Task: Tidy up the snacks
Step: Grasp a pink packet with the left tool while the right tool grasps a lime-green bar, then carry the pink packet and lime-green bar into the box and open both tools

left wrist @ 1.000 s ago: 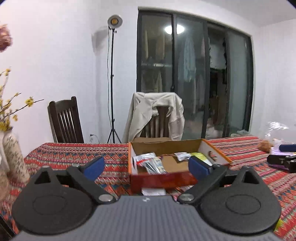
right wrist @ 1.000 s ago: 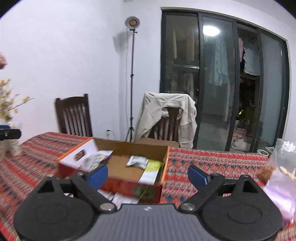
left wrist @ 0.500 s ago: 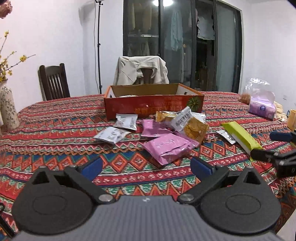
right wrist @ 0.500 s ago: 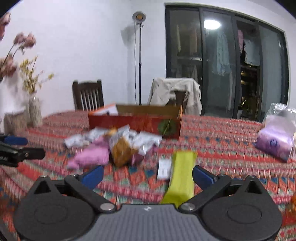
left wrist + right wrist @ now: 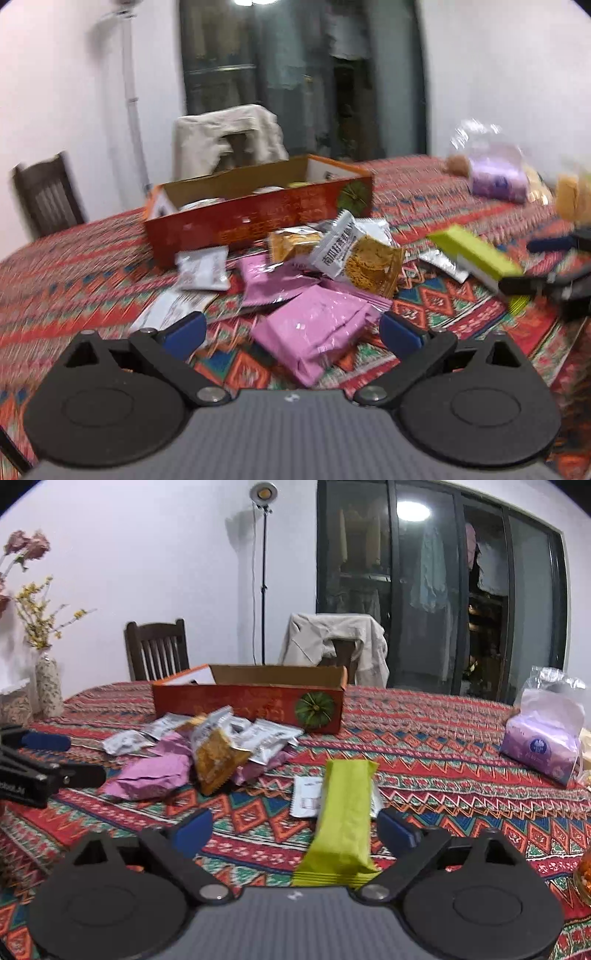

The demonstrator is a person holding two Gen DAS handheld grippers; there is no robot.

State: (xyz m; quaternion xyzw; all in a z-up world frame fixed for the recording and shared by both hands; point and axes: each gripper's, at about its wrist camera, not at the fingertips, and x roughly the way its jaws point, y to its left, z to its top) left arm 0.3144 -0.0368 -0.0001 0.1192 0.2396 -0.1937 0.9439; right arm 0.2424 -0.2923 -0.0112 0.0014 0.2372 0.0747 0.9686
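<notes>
Right wrist view, item one: green packet [image 5: 341, 814] flat on the tablecloth [image 5: 424, 738], lying between my right gripper [image 5: 293, 829] fingers, spread wide, nothing held. Left gripper [image 5: 291, 330], equally open, frames the pink packet [image 5: 314, 328]; the snack box [image 5: 255, 698] waits beyond. I should close low across the narrow width, lift clear.

I see a patterned tablecloth-covered table [image 5: 424, 738] bearing a red box [image 5: 247, 703], scattered snack packets [image 5: 218, 753], a green packet [image 5: 345, 812] and a vase [image 5: 48, 686].
</notes>
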